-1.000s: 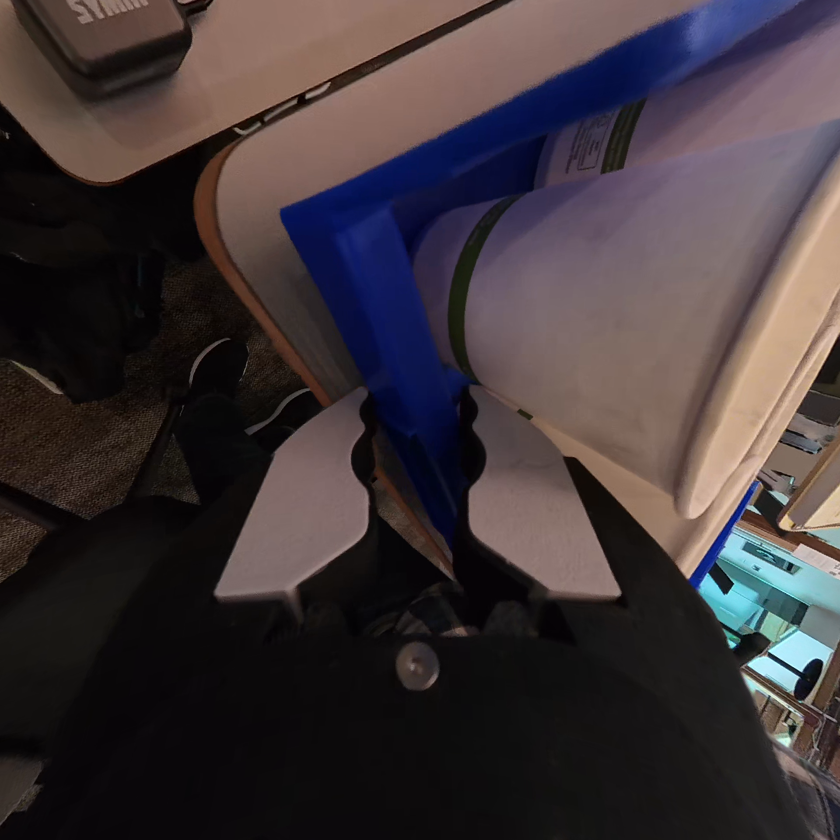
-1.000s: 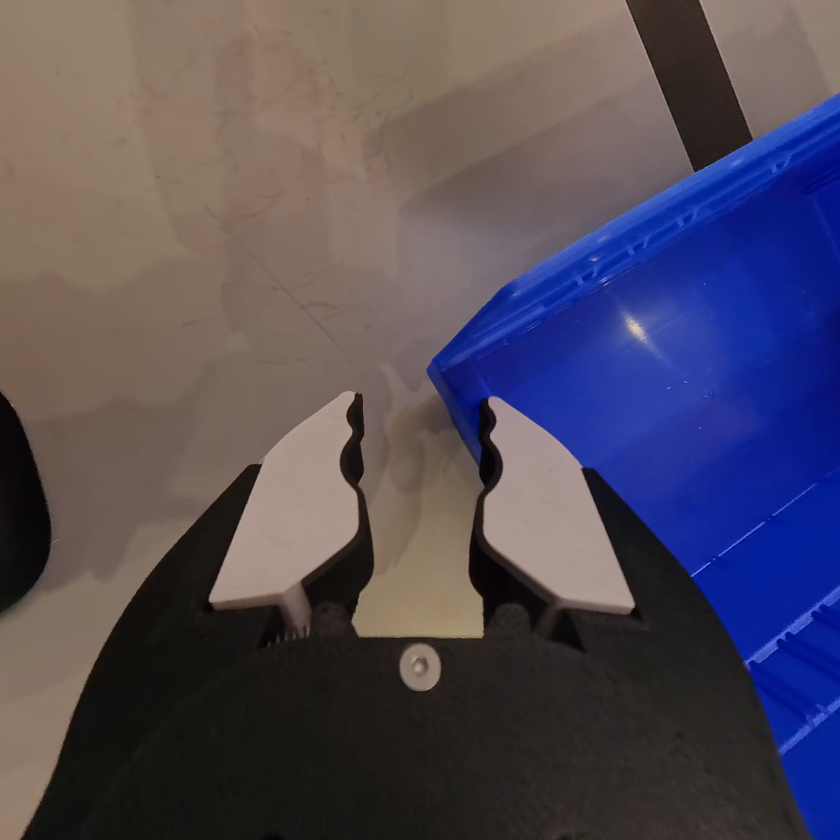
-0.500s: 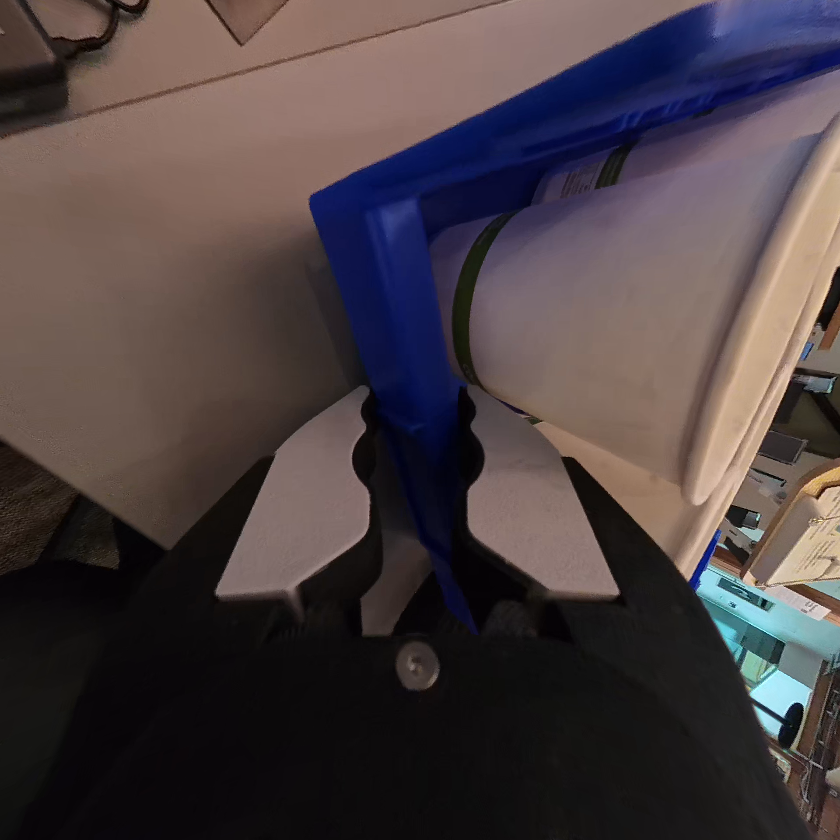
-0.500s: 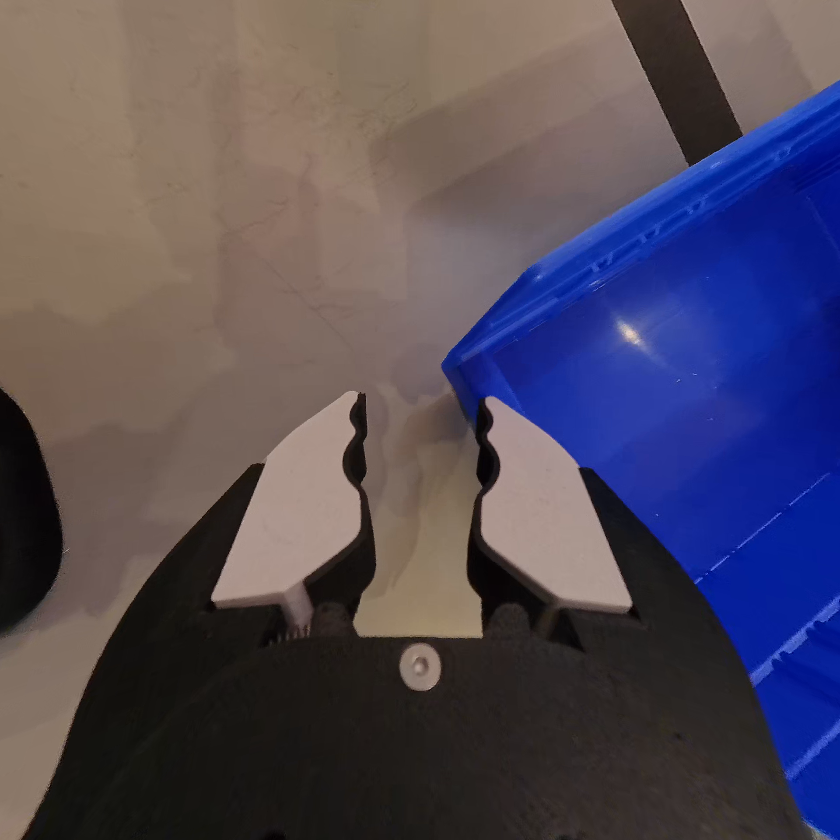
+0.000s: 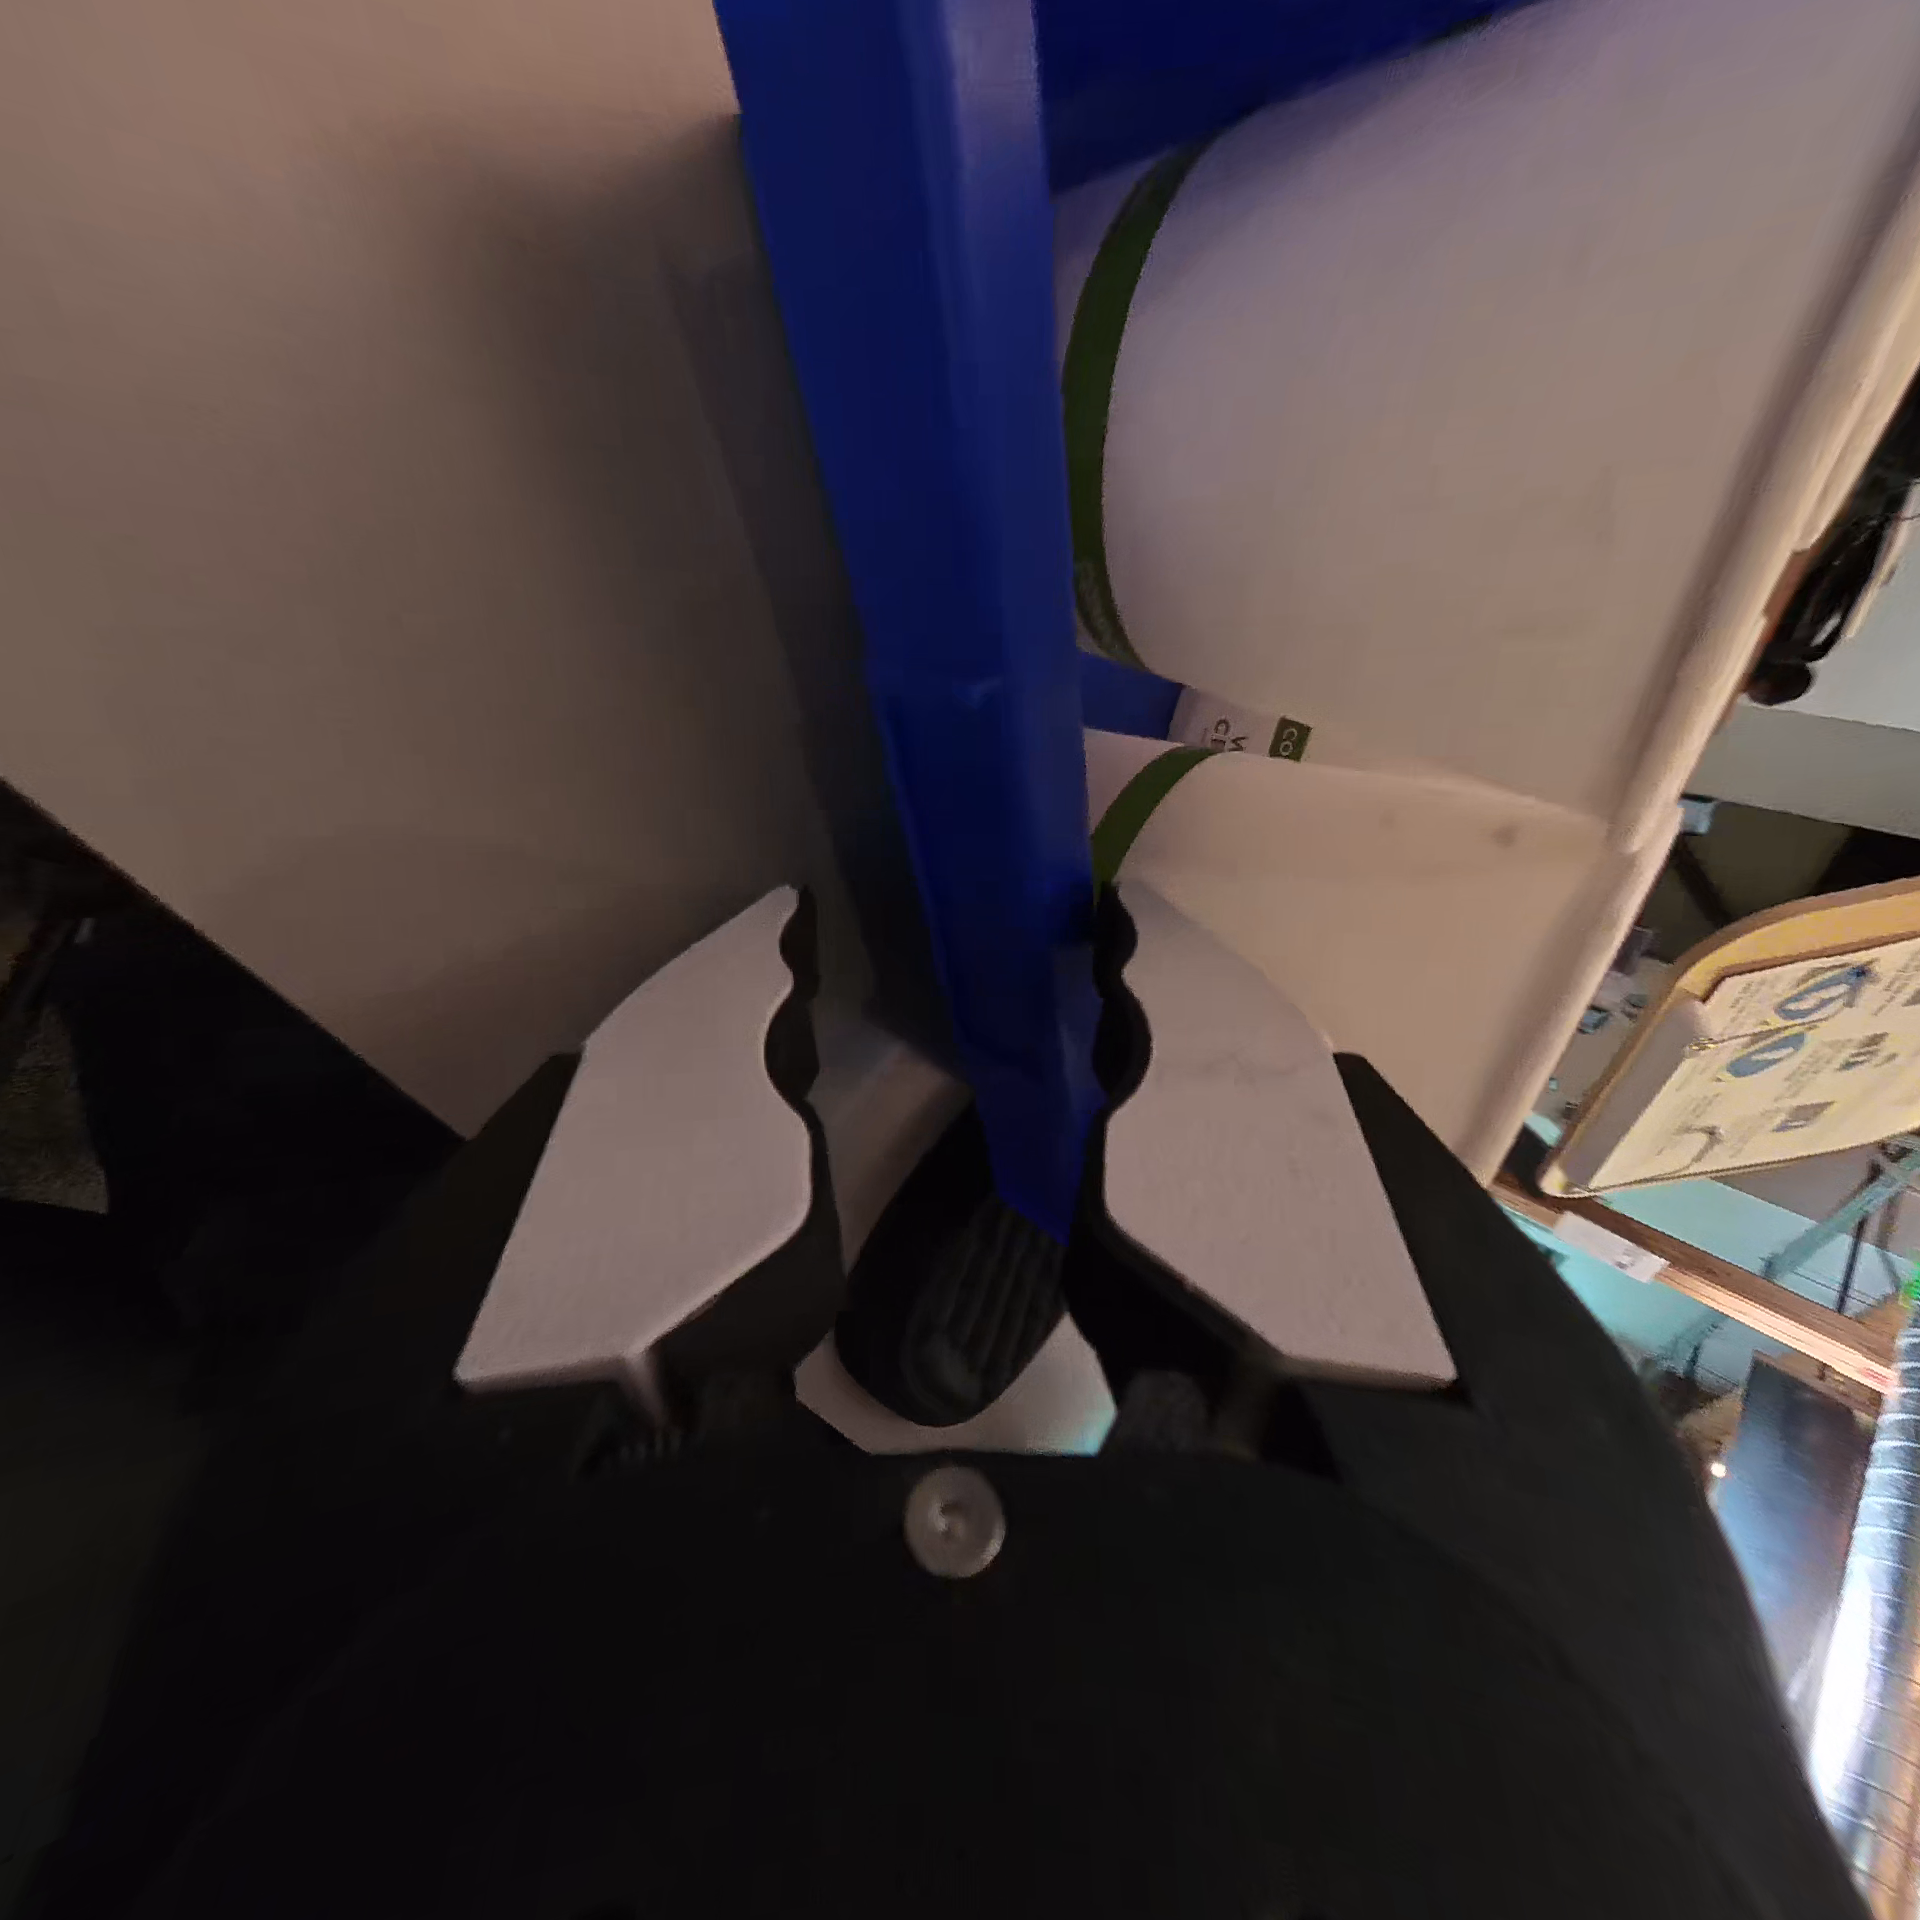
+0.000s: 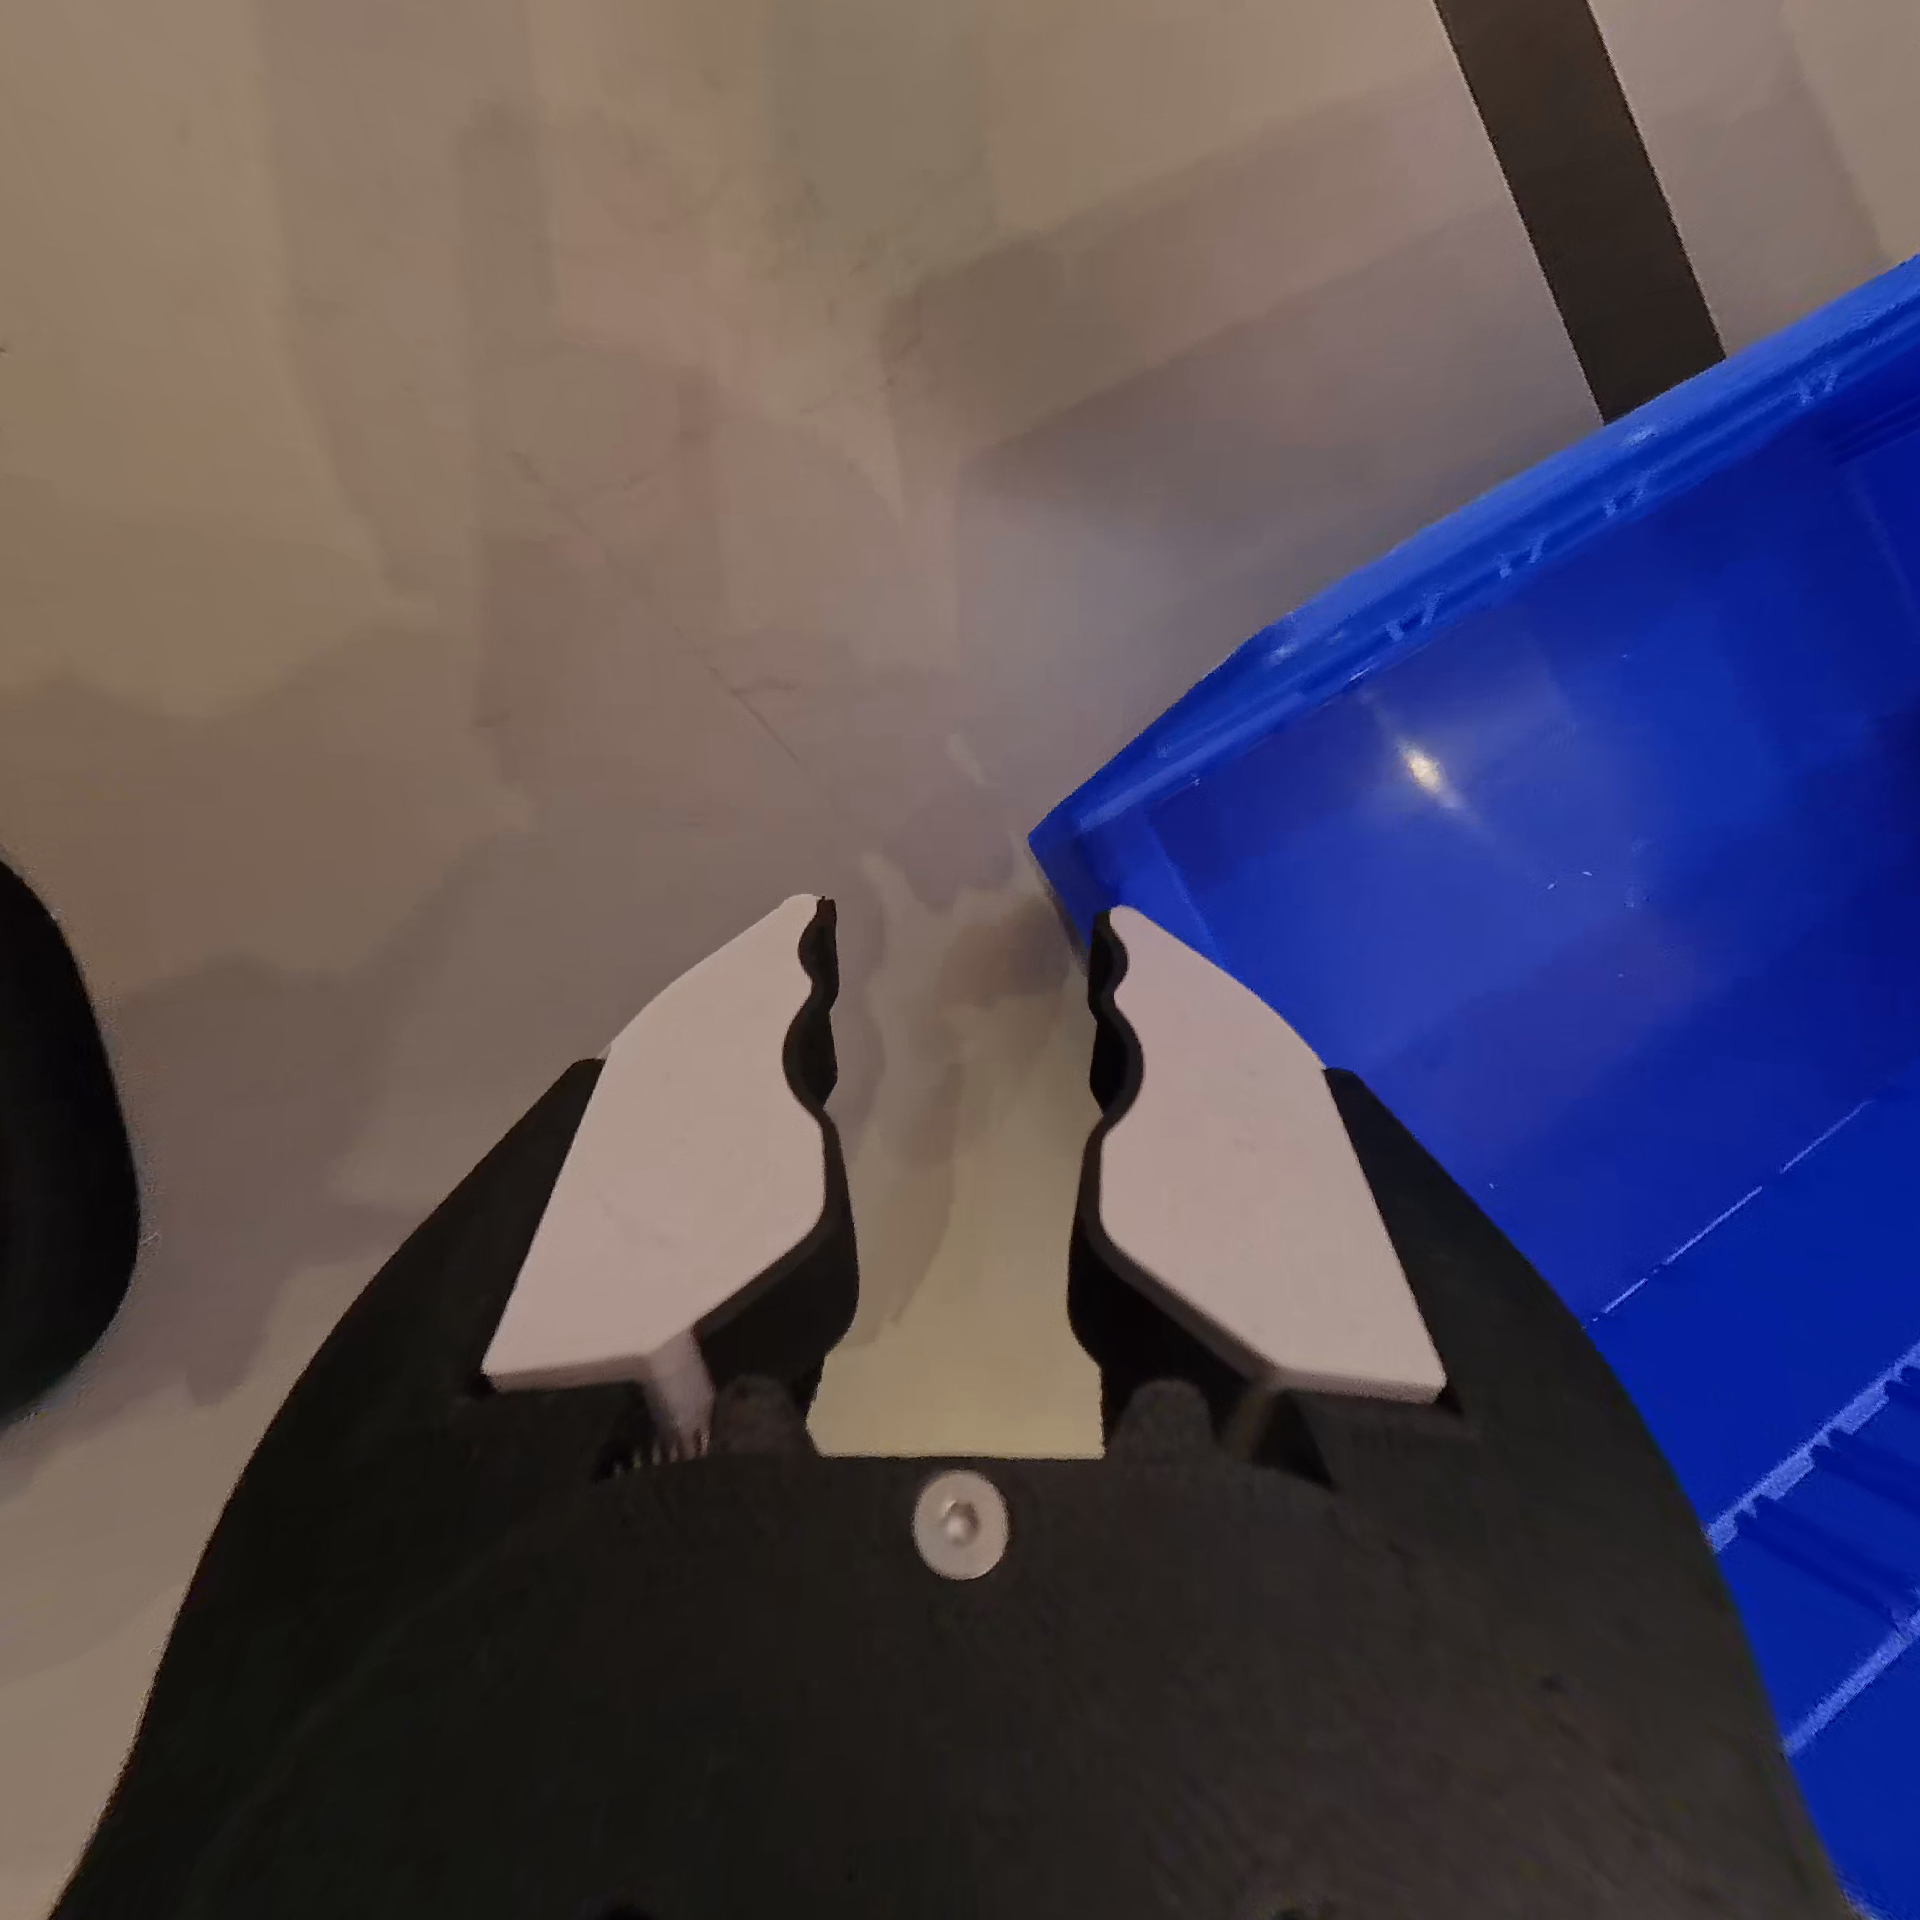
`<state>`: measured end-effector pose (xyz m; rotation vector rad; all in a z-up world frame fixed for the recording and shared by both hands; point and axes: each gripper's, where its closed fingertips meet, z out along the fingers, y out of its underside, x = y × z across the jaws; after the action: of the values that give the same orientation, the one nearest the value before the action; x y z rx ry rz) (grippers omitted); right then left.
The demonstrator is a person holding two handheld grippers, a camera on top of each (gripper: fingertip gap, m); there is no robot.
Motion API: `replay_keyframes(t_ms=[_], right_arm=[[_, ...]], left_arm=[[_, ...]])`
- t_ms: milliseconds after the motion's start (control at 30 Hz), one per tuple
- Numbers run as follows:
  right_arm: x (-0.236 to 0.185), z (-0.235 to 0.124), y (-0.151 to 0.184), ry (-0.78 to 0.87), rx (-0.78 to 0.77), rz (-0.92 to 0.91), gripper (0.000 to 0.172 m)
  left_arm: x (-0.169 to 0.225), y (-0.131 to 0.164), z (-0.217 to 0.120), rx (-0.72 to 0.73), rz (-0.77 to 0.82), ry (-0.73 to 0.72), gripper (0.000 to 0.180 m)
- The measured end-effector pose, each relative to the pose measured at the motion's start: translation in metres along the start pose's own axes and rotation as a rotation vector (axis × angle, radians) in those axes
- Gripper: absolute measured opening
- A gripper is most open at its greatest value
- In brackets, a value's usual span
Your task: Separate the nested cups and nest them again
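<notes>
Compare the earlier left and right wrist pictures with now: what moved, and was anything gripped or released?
The left claw has opened off the blue bin wall it was clamping: a gap now shows at its left pad, though the wall still stands between the fingers. The left view has swung, and a second white cup shows below the first. The right claw stays open and empty over the table beside the bin.

Blue bin (image 5: 925, 520) wall stands inside left tool (image 5: 951, 914) gap; cups (image 5: 1455, 436) crowd right side, apparently touching.
</notes>
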<state>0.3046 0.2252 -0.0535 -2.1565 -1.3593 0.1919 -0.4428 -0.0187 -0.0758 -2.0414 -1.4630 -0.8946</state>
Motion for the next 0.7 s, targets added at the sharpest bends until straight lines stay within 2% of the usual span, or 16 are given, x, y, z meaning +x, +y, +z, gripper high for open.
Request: replay_keyframes(t_ms=[167,433,700], right_arm=[[-0.003,0.005,-0.004,-0.012,-0.009,-0.017,0.045],[-0.006,0.002,-0.001,-0.005,-0.017,-0.008,0.045],[-0.011,-0.001,0.005,0.000,-0.025,0.009,0.044]], left_arm=[[0.011,0.004,0.008,0.008,-0.042,0.112,0.034],[0.018,0.006,0.014,0.028,-0.089,0.143,0.033],[0.041,0.010,0.039,0.068,-0.119,0.176,0.033]])
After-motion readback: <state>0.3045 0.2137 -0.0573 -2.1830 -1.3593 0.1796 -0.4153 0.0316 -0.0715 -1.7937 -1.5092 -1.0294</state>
